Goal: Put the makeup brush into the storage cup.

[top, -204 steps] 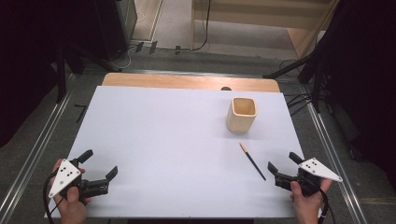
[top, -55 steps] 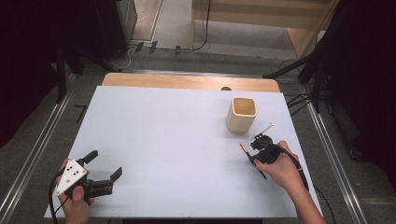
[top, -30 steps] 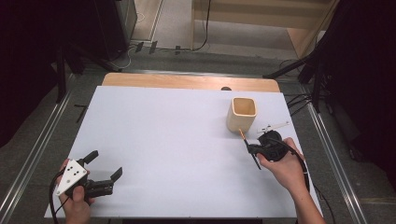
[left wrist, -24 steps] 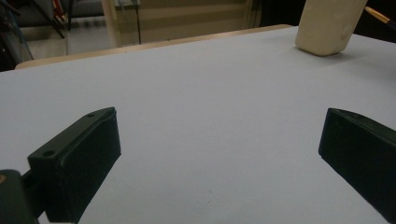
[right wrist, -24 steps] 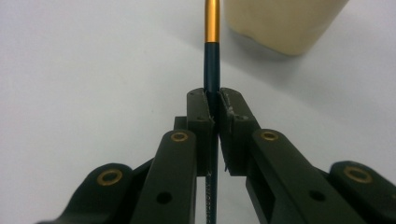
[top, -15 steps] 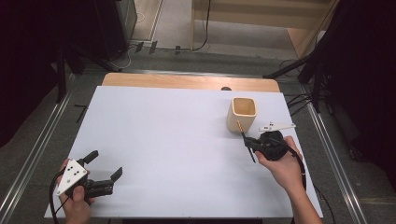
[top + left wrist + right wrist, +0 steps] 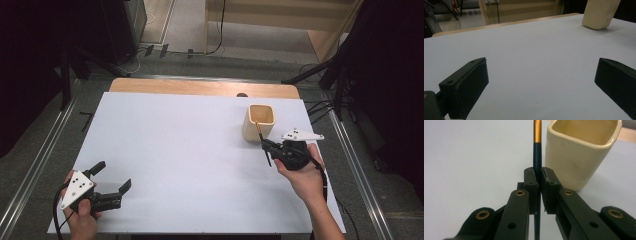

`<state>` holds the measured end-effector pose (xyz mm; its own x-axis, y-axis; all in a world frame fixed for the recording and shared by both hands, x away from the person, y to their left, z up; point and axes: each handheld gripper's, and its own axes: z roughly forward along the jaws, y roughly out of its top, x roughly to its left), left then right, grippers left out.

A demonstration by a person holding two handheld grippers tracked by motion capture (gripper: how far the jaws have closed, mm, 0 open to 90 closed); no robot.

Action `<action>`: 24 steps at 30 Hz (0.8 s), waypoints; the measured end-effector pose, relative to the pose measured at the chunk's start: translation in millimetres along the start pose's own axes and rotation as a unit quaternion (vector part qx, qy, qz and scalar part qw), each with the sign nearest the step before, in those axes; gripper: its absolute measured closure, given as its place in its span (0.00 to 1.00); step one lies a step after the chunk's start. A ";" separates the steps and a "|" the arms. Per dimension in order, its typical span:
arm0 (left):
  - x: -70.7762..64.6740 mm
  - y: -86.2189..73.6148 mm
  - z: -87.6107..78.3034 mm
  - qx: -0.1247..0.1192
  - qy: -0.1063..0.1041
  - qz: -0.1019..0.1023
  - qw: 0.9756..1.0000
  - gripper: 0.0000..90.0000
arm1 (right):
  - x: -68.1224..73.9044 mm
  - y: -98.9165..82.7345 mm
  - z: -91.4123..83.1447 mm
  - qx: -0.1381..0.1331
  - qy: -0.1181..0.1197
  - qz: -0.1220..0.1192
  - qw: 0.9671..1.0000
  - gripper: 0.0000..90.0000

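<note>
My right gripper point(image 7: 265, 145) is shut on a thin dark pencil point(image 7: 262, 140) with an orange-gold end, lifted off the table just in front of the cream square cup point(image 7: 260, 121). In the right gripper view the pencil point(image 7: 536, 157) stands upright between the shut jaws of my right gripper point(image 7: 538, 173), its gold end rising beside the left wall of the cup point(image 7: 579, 152). My left gripper point(image 7: 113, 176) rests open near the front left corner of the white table top point(image 7: 175, 150), nothing between its jaws. In the left gripper view my left gripper point(image 7: 541, 75) stands wide apart, the cup point(image 7: 600, 12) far off.
A wooden strip point(image 7: 200, 87) edges the table's far side, with a small dark spot point(image 7: 242, 95) on it. Metal rails point(image 7: 360, 185) run along both sides of the table. Cables and dark stands lie on the floor beyond.
My right hand has carried the pencil from the table's right part up toward the cup, and the pencil now hangs tilted at the cup's front. The left gripper has stayed where it was.
</note>
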<state>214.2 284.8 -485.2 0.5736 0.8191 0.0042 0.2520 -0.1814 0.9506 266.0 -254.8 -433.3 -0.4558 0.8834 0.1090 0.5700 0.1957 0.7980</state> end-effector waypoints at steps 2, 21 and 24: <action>0.1 0.0 0.0 0.000 0.000 0.000 1.000 0.00 | -0.3 0.6 -0.9 -0.009 0.001 0.003 1.000 0.94; 0.1 -0.2 0.0 -0.001 -0.003 0.000 1.000 0.00 | -1.2 3.9 -0.9 -0.069 -0.002 0.003 0.998 0.94; -0.2 -0.2 -0.3 -0.001 -0.002 0.000 1.000 0.00 | -1.3 5.0 -2.1 -0.080 -0.001 0.004 0.997 0.94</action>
<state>213.8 284.8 -485.3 0.5771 0.8166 0.0033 0.2505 -0.1810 0.9510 268.0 -255.9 -428.2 -0.4494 0.8859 0.1148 0.4570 0.1176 0.8816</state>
